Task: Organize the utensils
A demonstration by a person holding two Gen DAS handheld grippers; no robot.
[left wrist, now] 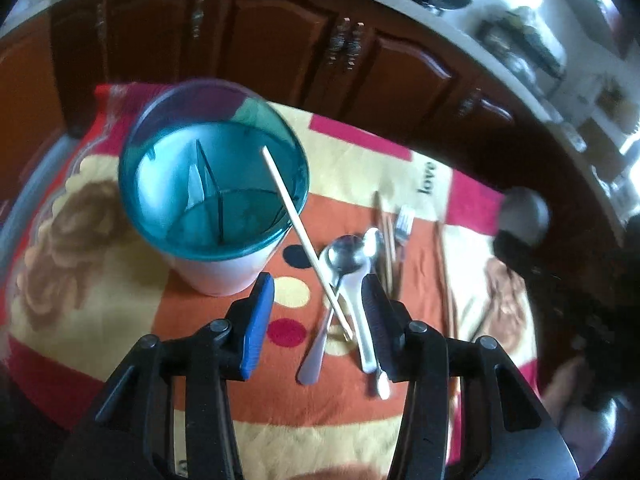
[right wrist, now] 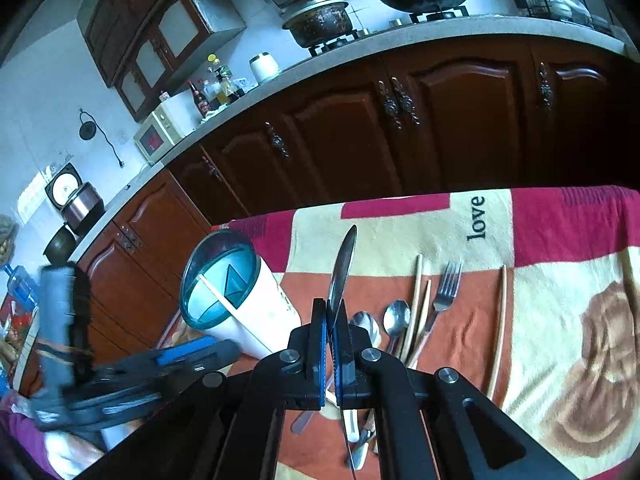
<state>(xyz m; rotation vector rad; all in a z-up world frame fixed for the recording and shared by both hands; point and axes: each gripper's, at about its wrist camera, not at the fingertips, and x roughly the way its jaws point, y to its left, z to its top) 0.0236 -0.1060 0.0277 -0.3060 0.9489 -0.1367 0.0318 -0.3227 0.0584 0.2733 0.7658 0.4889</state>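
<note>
The right hand-held gripper (right wrist: pixel 331 356) is clenched on a table knife (right wrist: pixel 343 264), blade pointing up and away above the blanket-covered worktop (right wrist: pixel 560 320). The left hand-held gripper (left wrist: pixel 318 312) stands released with nothing between its pads, over two spoons (left wrist: pixel 344 258) and a chopstick (left wrist: pixel 296 220) that leans out of the teal-rimmed utensil cup (left wrist: pixel 212 184); a fork (right wrist: pixel 446 286) and more chopsticks (right wrist: pixel 498 328) lie beside the spoons
</note>
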